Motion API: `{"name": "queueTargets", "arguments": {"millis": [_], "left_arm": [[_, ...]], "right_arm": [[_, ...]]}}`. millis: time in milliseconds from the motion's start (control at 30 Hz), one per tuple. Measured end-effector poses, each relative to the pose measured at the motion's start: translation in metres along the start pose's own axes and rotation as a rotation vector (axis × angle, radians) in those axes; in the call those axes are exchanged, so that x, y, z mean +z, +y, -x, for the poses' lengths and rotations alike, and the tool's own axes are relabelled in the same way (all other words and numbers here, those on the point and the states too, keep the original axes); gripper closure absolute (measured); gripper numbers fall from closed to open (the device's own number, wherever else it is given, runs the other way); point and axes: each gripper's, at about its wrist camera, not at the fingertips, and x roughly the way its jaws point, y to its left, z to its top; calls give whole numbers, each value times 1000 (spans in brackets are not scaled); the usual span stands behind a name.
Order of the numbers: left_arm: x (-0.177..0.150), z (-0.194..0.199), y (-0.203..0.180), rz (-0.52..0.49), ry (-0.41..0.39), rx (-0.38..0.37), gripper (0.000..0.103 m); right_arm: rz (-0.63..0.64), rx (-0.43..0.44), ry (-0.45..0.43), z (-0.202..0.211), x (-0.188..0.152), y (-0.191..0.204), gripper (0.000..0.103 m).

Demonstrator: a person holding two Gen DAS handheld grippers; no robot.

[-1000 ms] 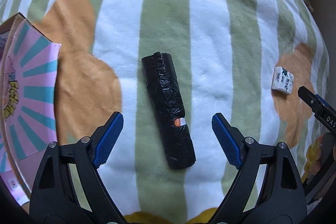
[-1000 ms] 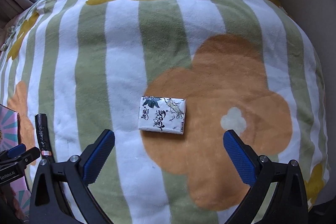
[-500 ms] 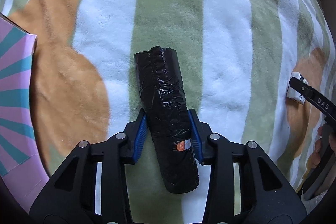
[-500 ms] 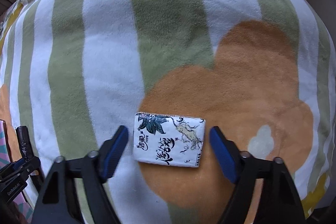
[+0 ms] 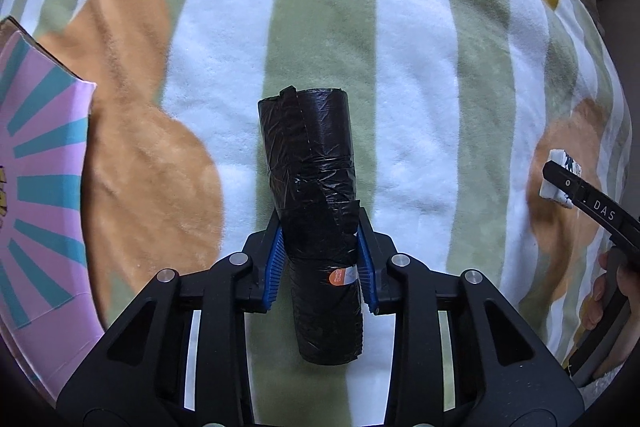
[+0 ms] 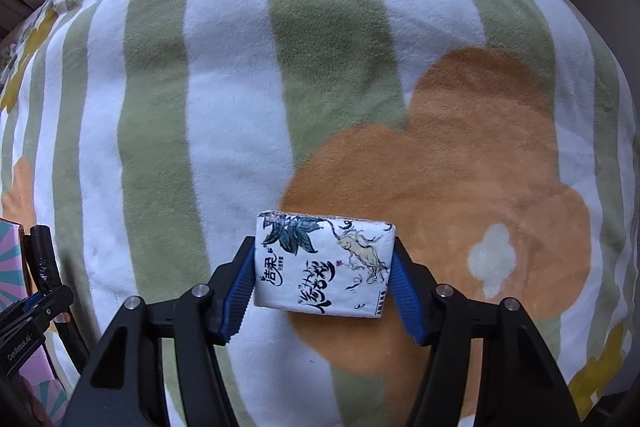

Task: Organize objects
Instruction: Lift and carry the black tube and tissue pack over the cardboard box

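The left gripper (image 5: 320, 263) is clenched on a crinkled black roll of plastic bags (image 5: 314, 211), its blue ribbed pads pressing both sides. A pink and teal cardboard box (image 5: 40, 187) lies to its left. The right gripper (image 6: 322, 277) grasps a soft rectangular tissue pack (image 6: 324, 265) by its short ends. Both sit over a plush striped blanket (image 6: 232, 107), nothing blocking.

right gripper (image 6: 323, 279) is gripping the tissue pack (image 6: 326, 263) by both short ends | tissue pack is lying on the striped blanket (image 6: 240, 99), over its orange flower's left edge | pink box (image 6: 12, 263) is sitting far left of the tissue pack
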Motion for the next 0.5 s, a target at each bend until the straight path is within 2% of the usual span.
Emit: {"name": "queueTargets", "arguments": {"millis": [233,300,500], "left_arm": [[-7,57,-1,-33,-106,-31,74],[1,75,-6,-52,-133,-30,74],[-17,135,-1,-76,-212,-28,74]], "right_arm": [[5,41,-80,63,-16,8,45],[12,53,-101,85,-22,12,45],[67,86,-152,140,-34,47,45]]}}
